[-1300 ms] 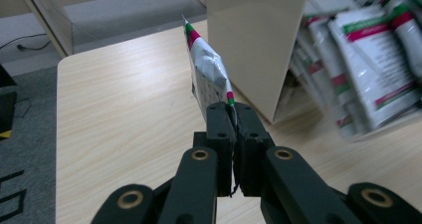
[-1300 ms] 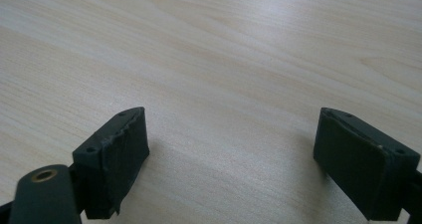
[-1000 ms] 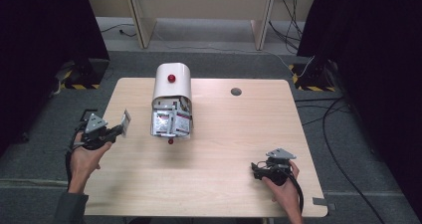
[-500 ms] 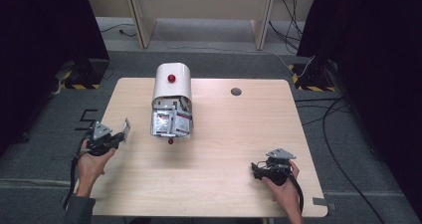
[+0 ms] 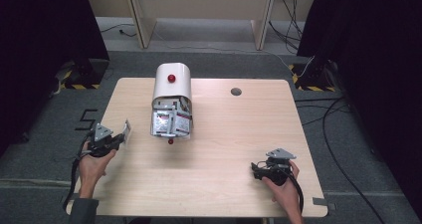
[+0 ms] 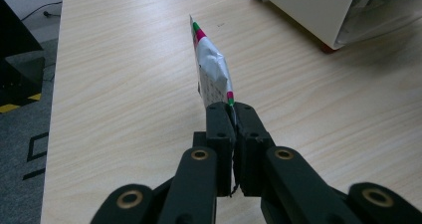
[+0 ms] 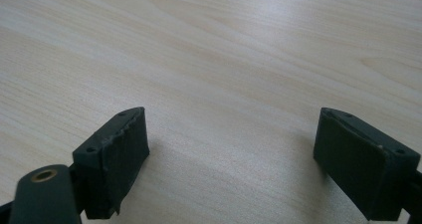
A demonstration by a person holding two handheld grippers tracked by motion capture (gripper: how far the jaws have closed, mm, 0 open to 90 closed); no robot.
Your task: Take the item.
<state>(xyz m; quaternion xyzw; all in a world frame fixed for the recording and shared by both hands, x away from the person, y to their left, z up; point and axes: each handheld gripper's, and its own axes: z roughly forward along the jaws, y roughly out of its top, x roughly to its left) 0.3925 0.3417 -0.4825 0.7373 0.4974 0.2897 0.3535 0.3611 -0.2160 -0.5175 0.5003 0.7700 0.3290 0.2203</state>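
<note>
The left tongs [image 6: 233, 115] pinch only a corner of the sachet [image 6: 211, 74], so it could slip onto the tabletop [image 5: 224, 149], while the right tongs [image 7: 244, 159] rest open and empty.

The high view is looking forward and down from above the person's side, taking in the whole surface [image 5: 214, 149] and the floor beyond it. The left gripper view is riding on the left gripper [image 6: 233, 115], sitting close above the surface and facing along the jaws toward the white container [image 6: 318, 10], which is also appearing in the high view. The right gripper view is riding on the right gripper [image 7: 249, 159], looking down at bare wood from very near.
</note>
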